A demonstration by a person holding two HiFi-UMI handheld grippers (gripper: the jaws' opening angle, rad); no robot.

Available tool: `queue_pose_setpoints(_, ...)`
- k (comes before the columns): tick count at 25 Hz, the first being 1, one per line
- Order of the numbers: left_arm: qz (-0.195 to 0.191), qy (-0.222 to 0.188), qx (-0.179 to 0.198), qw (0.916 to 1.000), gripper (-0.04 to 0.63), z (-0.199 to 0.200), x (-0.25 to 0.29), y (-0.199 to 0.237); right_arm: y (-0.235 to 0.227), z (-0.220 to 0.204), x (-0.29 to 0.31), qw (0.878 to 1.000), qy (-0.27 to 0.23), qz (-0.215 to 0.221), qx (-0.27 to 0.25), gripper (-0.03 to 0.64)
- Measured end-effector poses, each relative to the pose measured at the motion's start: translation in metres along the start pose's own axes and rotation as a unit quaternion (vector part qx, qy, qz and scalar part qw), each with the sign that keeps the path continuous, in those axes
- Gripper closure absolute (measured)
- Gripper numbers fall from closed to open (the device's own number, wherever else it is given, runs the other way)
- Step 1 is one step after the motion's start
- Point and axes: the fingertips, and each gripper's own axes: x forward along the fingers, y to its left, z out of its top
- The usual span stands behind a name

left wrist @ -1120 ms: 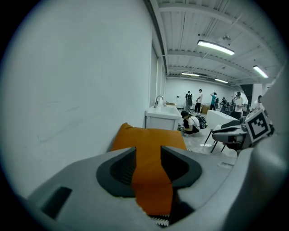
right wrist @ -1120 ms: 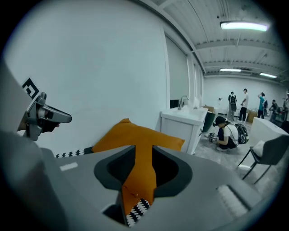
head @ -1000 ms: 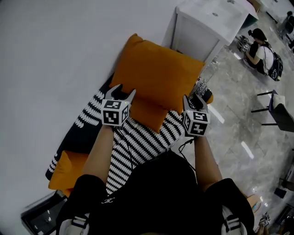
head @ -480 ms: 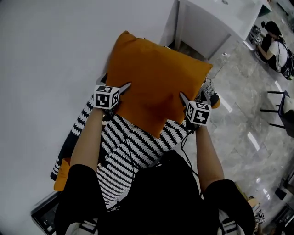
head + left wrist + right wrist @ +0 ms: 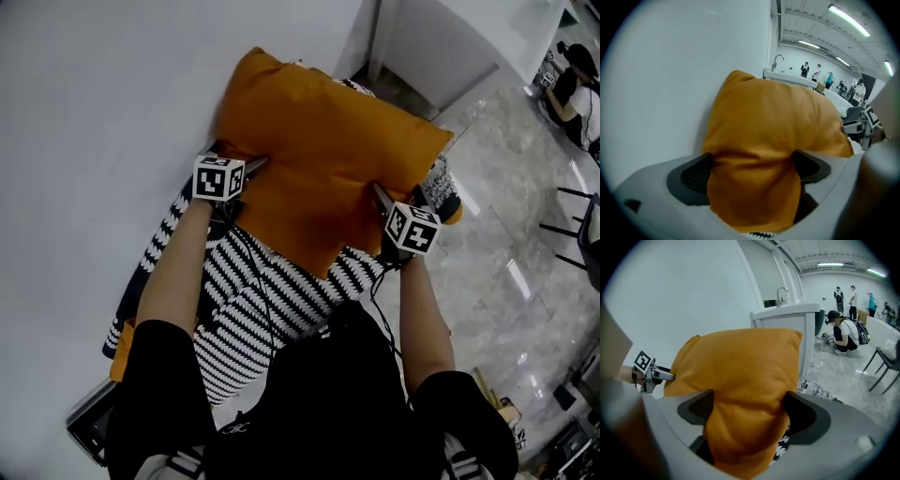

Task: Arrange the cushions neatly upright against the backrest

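- Left tool (image 5: pixel 752 171): jaws wide apart, having just been opening. The lower edge of the orange cushion (image 5: pixel 328 169) fills the gap and touches both pads, with no pinch evident.
- Right tool (image 5: pixel 749 413): same state. Jaws wide, having just been opening, with the cushion's other lower edge between them and not clamped.
- Cushion position: upright against the white wall (image 5: pixel 112 94), lower part resting on a striped cushion (image 5: pixel 272 300). One corner points down toward the person, so it sits skewed. The backrest itself is not visible.
- Risk 1: the fabric bulges around the pads. Pulling the tools straight back could drag it along and tip the cushion forward.
- Risk 2: the base is soft and uneven. Without the tools beside it, the cushion may slump or slide down off the wall.
- Risk 3: with that skewed stance it could roll right, toward the floor (image 5: pixel 506 281) beside the white counter (image 5: pixel 787 315).
- Writing: none legible. There are only square black-and-white markers on the tool cubes, and a small white mark on the person's black top (image 5: pixel 309 394), too small to read.
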Motion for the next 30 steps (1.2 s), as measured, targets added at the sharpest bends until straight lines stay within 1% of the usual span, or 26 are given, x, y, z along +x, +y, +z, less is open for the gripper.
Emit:
queue_pose_setpoints(2,-0.012,0.005,-0.003,0.9999,0.032,-0.002,0.008,0.001,0.003,-0.002,0.006,1.000,0.004,0.005,0.003,0.131)
queue_pose_setpoints(5,-0.025,0.014,-0.012,0.9995,0.098,-0.004,0.016,-0.003,0.008,-0.004,0.015,1.000,0.014,0.010,0.002,0.177)
queue_pose_setpoints(8,-0.021,0.031,-0.015,0.9992,0.211,-0.007,0.015,-0.013,0.016,-0.004,0.018,0.999,0.024,0.019,-0.012,0.260)
queue_pose_setpoints(10,-0.012,0.036,-0.008,0.9993,0.338,-0.005,0.010,-0.020,0.023,-0.001,0.016,0.999,0.026,0.023,-0.024,0.340)
queue_pose_setpoints(11,-0.005,0.035,-0.001,0.9994,0.387,-0.004,0.006,-0.022,0.026,0.000,0.013,0.999,0.026,0.024,-0.029,0.380)
queue_pose_setpoints(12,0.002,0.031,0.004,0.9995,0.417,-0.002,0.002,-0.024,0.029,0.002,0.010,0.999,0.026,0.024,-0.033,0.419)
queue_pose_setpoints(15,0.008,0.003,0.005,1.0000,0.489,0.006,-0.019,-0.028,0.038,0.011,-0.004,0.999,0.017,0.020,-0.044,0.494)
queue_pose_setpoints(17,0.004,-0.024,-0.002,0.9997,0.518,0.011,-0.036,-0.034,0.040,0.017,-0.016,0.999,0.007,0.013,-0.048,0.520)
queue_pose_setpoints(19,0.001,-0.048,-0.012,0.9988,0.523,0.013,-0.053,-0.038,0.042,0.025,-0.026,0.999,-0.004,0.005,-0.047,0.531)
queue_pose_setpoints(22,0.005,-0.069,-0.025,0.9973,0.529,0.009,-0.081,-0.040,0.050,0.032,-0.042,0.998,-0.015,0.000,-0.054,0.539)
queue_pose_setpoints(24,0.006,-0.080,-0.042,0.9959,0.537,0.002,-0.102,-0.041,0.058,0.035,-0.053,0.998,-0.020,0.005,-0.057,0.541)
queue_pose_setpoints(26,0.007,-0.095,-0.068,0.9931,0.541,-0.006,-0.126,-0.040,0.070,0.038,-0.063,0.997,-0.027,0.013,-0.066,0.545)
queue_pose_setpoints(30,0.028,-0.125,-0.101,0.9866,0.561,-0.035,-0.178,-0.034,0.104,0.037,-0.085,0.993,-0.037,0.035,-0.102,0.551)
